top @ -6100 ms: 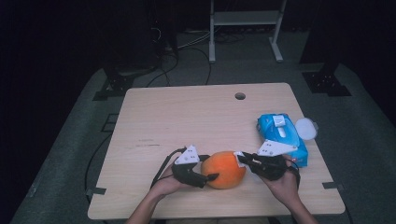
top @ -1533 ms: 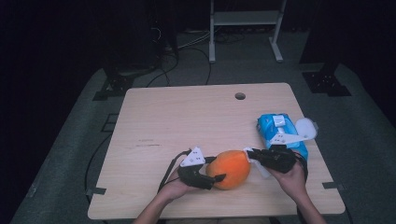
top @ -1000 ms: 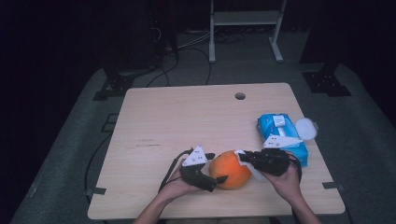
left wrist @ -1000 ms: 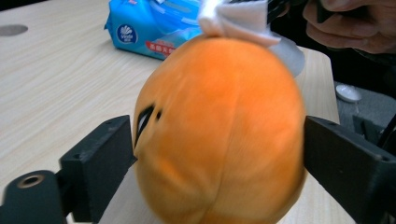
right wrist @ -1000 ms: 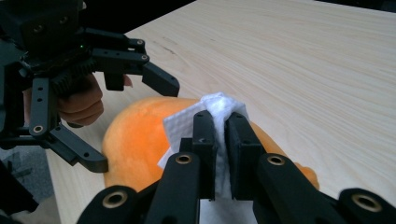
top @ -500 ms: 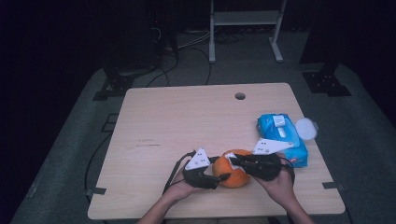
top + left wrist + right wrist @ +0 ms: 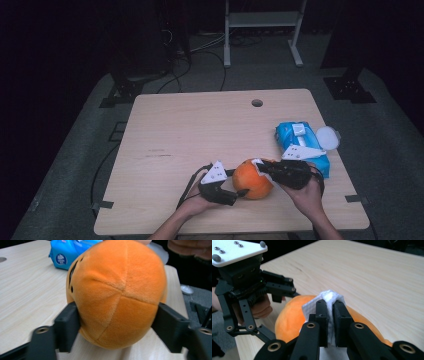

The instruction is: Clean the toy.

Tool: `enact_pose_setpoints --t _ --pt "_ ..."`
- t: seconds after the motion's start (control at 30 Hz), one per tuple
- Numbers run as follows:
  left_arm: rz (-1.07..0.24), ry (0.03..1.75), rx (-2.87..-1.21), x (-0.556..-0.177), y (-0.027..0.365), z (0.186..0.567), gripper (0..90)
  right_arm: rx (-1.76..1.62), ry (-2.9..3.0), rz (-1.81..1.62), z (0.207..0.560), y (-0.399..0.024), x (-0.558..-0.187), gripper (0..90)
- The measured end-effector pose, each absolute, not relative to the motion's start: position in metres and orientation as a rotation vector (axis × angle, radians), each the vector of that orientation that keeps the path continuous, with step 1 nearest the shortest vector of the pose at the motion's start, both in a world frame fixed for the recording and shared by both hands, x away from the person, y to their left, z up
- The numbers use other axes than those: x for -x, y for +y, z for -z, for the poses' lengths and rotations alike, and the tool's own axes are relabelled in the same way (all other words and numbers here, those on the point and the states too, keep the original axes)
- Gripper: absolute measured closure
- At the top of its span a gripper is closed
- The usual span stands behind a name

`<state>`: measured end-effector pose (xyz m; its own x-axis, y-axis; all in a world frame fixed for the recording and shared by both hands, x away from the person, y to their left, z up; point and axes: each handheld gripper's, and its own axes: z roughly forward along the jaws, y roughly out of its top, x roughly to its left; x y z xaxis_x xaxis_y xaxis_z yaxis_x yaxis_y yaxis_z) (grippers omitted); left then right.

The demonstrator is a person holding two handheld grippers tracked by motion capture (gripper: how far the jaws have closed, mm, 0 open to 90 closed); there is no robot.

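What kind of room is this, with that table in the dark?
Probably a lab or recording studio, not a home. A bare wooden table stands on grey carpet amid darkness, cables trail over the floor behind it, black stand feet flank it, and a person works hand-held grippers on an orange plush toy.

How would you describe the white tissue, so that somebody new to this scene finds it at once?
Start at the wooden table and go to its near edge, where the orange plush ball sits. The tissue lies on top of the ball, pinched in the right gripper. It is white and crumpled, unlike the blue pack nearby.

orange plush ball [image 7: 251, 178] between two tools, near table [image 7: 200, 130] front
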<state>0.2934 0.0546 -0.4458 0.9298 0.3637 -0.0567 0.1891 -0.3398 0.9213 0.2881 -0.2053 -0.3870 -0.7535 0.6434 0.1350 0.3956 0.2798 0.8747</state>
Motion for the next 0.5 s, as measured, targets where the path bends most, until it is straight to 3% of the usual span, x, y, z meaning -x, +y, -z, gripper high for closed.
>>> enact_pose_setpoints --t 0.17,0.33,0.5 --pt "-0.180 0.388 -1.885 -0.289 0.068 0.420 32.5 -0.976 2.260 -1.521 0.382 -0.207 -0.287 82.9" --pt "-0.182 0.426 -1.915 -0.291 0.069 0.424 34.7 -1.031 2.292 -1.505 0.394 -0.202 -0.291 83.1" --pt "-0.211 0.422 -1.924 -0.289 0.063 0.423 34.9 -0.905 2.306 -1.584 0.377 -0.187 -0.278 83.1"
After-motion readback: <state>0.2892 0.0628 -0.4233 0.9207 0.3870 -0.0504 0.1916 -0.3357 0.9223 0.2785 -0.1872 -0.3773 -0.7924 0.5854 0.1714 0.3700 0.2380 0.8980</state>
